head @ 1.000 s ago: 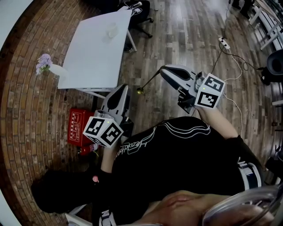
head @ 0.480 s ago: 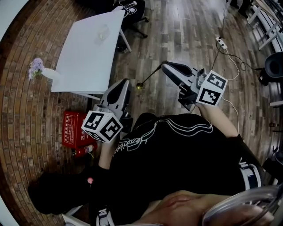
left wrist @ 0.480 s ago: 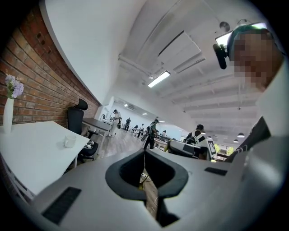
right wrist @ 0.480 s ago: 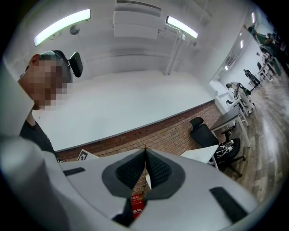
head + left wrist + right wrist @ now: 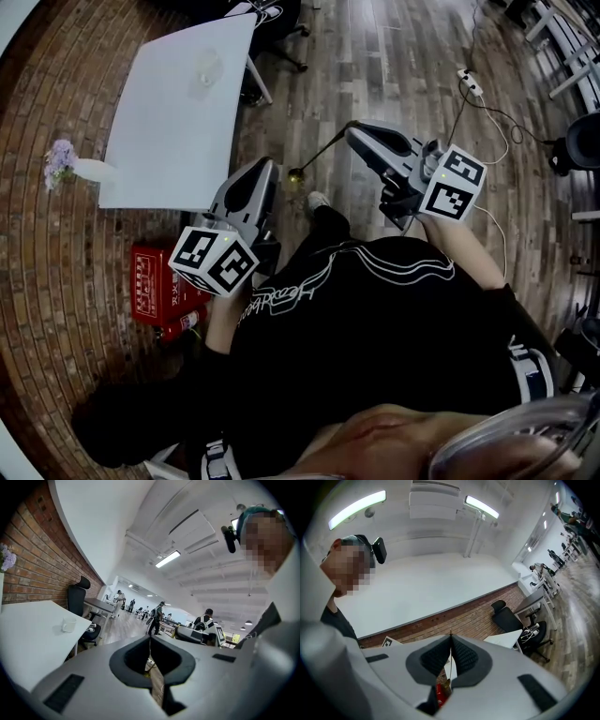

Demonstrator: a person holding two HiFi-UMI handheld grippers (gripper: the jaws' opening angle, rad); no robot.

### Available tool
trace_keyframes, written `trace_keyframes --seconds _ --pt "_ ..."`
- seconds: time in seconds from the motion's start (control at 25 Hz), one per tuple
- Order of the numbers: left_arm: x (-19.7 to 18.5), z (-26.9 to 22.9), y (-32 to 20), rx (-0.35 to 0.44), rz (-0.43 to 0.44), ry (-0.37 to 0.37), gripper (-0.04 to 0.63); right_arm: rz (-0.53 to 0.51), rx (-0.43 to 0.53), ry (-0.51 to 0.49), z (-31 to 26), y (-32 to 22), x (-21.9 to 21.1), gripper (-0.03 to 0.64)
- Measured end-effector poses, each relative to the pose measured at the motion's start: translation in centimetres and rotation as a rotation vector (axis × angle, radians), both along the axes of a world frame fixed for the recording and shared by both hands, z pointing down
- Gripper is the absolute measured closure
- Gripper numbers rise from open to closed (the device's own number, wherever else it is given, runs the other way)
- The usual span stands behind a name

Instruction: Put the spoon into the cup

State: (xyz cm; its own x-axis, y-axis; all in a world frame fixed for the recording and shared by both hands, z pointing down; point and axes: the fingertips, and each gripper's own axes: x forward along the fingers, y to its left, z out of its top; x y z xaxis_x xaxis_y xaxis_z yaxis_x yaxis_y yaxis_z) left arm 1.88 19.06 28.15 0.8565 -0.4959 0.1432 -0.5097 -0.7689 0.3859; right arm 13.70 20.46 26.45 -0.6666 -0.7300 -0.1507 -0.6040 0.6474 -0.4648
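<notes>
In the head view a small translucent cup (image 5: 204, 66) stands near the far end of the white table (image 5: 159, 141). My right gripper (image 5: 352, 131) is shut on the thin handle of a gold spoon (image 5: 298, 172), whose bowl hangs low over the wood floor, right of the table. To the left of it my left gripper (image 5: 265, 165) is shut and holds nothing, just off the table's near corner. The left gripper view looks over its closed jaws (image 5: 150, 637) to the cup (image 5: 69, 624) on the table (image 5: 28, 634). In the right gripper view the jaws (image 5: 450, 635) pinch the handle.
A vase of purple flowers (image 5: 64, 161) stands at the table's left edge by the brick wall (image 5: 47, 281). A red box (image 5: 155, 277) sits on the floor under my left gripper. A black office chair (image 5: 272, 14) stands behind the table. A power strip (image 5: 472, 82) and cable lie far right.
Both grippers have moved toward the table, the spoon going with the right one. The table sits lower and closer in the head view, and a shoe now shows between the grippers.
</notes>
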Motion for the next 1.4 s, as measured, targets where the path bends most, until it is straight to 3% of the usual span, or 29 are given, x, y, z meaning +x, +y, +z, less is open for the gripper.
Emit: trace_keyframes --seconds 0.44,0.8,1.08,1.4 --pt "1.0 3.6 -17.4 -0.081 -0.020 0.008 0.589 0.028 -0.089 -0.002 3.6 -17.2 2.1 0.617" --pt "-1.3 4.8 -32.7 -0.132 -0.098 0.042 0.591 0.002 -0.120 0.068 3.2 -33.5 1.2 0.617" --pt "-3.0 5.0 -36.9 -0.115 -0.140 0.049 0.589 -0.030 -0.098 0.055 2.3 -38.9 -0.6 0.617" --pt "-6.4 5.7 -38.8 -0.111 -0.262 0.031 0.589 -0.091 -0.123 0.020 3.0 -43.7 -3.4 0.617"
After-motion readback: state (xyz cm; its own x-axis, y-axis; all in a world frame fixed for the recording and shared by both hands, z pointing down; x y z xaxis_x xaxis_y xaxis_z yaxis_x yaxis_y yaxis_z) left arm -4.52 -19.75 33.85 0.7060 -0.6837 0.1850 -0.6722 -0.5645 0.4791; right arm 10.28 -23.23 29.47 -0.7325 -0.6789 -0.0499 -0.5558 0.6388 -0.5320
